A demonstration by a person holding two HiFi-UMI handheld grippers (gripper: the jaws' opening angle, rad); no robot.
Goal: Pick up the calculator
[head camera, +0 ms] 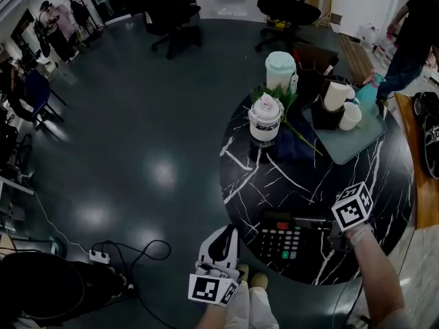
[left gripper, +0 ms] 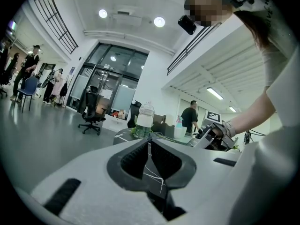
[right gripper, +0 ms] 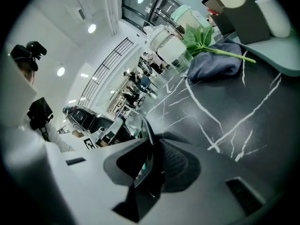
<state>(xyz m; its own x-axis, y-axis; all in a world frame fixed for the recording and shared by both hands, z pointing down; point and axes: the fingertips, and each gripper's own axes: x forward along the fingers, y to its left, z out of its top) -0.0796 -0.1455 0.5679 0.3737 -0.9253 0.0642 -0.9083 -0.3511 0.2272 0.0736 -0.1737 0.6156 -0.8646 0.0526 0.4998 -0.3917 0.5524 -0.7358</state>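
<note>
**One edge gripped, the lift still to make**

The calculator (head camera: 283, 239) lies flat at the near edge of the round black marbled tabletop (head camera: 274, 184), with its display towards the far side. The right gripper (head camera: 332, 233) is at its right edge. In the right gripper view the thin body stands edge-on between the pads, which are clamped on it.

The bite takes only one edge, so I judge the free left side will tend to droop. A firm squeeze and a slow, straight rise should keep it level until it clears the tabletop.

The left gripper (head camera: 221, 244) hangs off the tabletop's near left, its jaws slightly apart and empty. It could steady the free edge if needed.

Key legends on the calculator are too small to read. The gripper cubes carry only black-and-white square markers. The label on the bottle (head camera: 265, 117), farther back, cannot be read.
</note>
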